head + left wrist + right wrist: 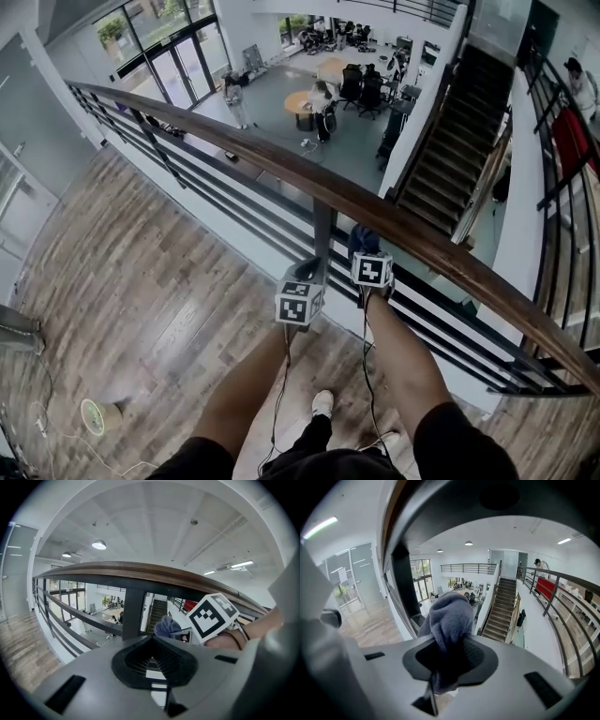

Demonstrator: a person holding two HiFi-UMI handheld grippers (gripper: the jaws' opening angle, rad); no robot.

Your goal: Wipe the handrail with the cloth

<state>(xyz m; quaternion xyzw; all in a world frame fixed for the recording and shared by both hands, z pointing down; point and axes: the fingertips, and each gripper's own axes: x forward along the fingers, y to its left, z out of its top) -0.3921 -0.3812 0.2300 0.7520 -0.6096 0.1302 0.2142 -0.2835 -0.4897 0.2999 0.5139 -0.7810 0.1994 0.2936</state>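
Just under the handrail [375, 211], the outstretched right tool [365, 253] grips the cloth [447, 618].

The handrail [375, 211] is glossy mid-brown wood with a streaked grain, crossing the head view from upper left to lower right. The bars [234, 202] beneath it are black. At the centre of the right gripper view the cloth [447, 618] is a plain, dull blue-grey. The right tongs [449, 665] and the left tongs [152, 663] are pale grey with black pads. Each carries a white cube [299, 303] patterned with black squares. The floor [141, 291] is grey-brown planks. At lower left a roll [94, 415] is yellow-green. The shoe [322, 404] is white. At upper right the stairs [459, 141] are dark brown and a panel [569, 141] is red.
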